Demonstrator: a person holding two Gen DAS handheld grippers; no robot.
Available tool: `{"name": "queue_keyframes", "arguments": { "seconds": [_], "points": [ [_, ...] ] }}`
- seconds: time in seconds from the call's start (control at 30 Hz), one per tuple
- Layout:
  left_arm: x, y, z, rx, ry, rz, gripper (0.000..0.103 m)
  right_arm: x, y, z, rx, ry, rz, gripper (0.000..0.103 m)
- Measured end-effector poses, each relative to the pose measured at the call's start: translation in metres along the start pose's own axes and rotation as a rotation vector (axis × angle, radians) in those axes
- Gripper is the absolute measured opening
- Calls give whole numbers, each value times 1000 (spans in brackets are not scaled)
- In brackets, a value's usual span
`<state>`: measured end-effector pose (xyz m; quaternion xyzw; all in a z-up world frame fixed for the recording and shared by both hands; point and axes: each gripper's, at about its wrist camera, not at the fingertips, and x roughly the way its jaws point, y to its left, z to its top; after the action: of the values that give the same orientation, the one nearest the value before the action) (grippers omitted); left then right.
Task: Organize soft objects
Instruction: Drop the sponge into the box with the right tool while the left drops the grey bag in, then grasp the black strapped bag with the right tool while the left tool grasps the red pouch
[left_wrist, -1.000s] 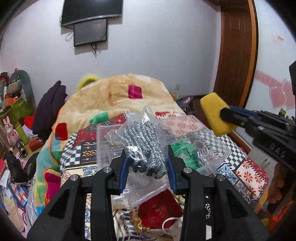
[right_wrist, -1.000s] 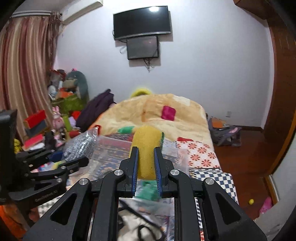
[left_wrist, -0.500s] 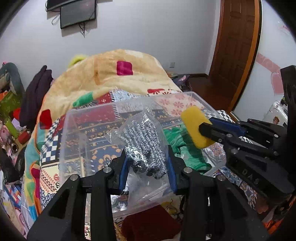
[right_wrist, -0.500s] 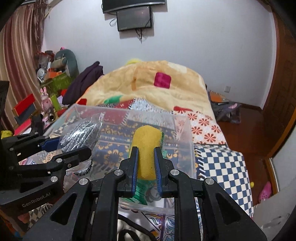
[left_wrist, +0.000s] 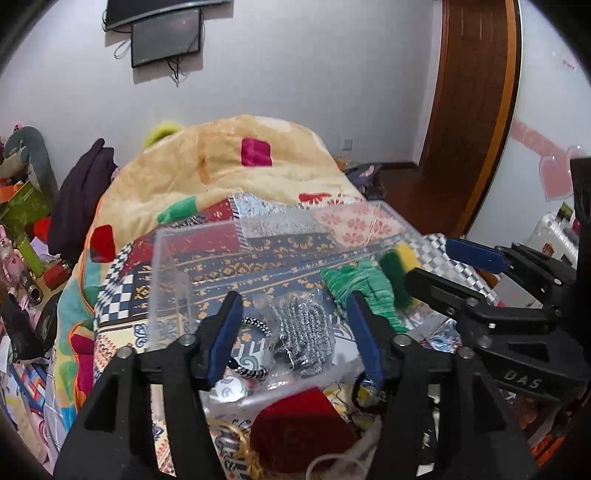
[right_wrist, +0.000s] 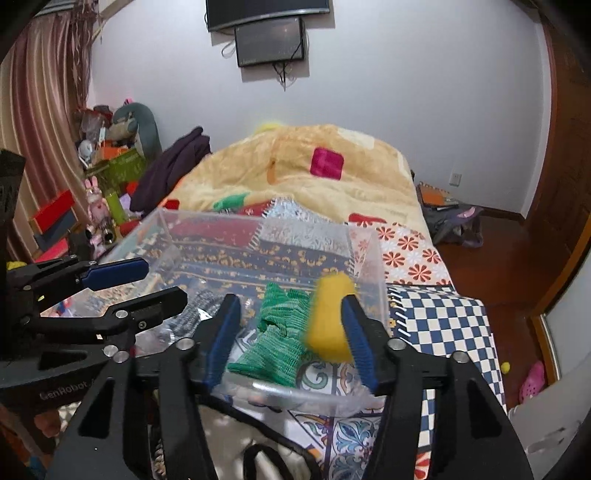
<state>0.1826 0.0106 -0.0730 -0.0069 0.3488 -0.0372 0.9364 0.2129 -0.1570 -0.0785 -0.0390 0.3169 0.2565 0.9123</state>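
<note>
A clear plastic box (left_wrist: 173, 266) (right_wrist: 373, 258) stands on the patterned bed. My left gripper (left_wrist: 293, 332) is open over its near side; the bag of silver scrubbers (left_wrist: 304, 332) lies loose in the box below it, beside a black-and-white hair tie (left_wrist: 255, 325). My right gripper (right_wrist: 290, 332) is open over the box's right end. The yellow sponge (right_wrist: 330, 317) is blurred, free between the fingers by the right pad, next to a green mesh cloth (right_wrist: 280, 332) in the box. The sponge (left_wrist: 400, 269) and the cloth (left_wrist: 358, 291) also show in the left wrist view.
A red pouch (left_wrist: 303, 428) lies in front of the box. A beige blanket (right_wrist: 314, 177) covers the bed's far half. Toys and clutter (right_wrist: 110, 162) crowd the left side. A wooden door (left_wrist: 476, 110) and floor lie to the right.
Both grippers opened over the box. The scrubber bag dropped into the box; the yellow sponge left the right gripper's grip and is falling in.
</note>
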Motion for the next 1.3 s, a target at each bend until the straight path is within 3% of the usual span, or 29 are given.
{"name": "queue_keyframes", "arguments": {
  "seconds": [0.2,0.57,0.83,1.3],
  "points": [
    [-34,7,-9,-6,-67,3,71,-33,10,-2,-30,-72,-12,84],
    [-55,16,-52,-24,-64,-23,71,-48,33,-26,-61,-59,32,84],
    [-38,18,-83,-64,-13,-42,68,-26,31,-53,-13,55,75,84],
    [-22,13,-98,-80,25,-68,36,-5,41,-71,-16,149,182,37]
  ]
}}
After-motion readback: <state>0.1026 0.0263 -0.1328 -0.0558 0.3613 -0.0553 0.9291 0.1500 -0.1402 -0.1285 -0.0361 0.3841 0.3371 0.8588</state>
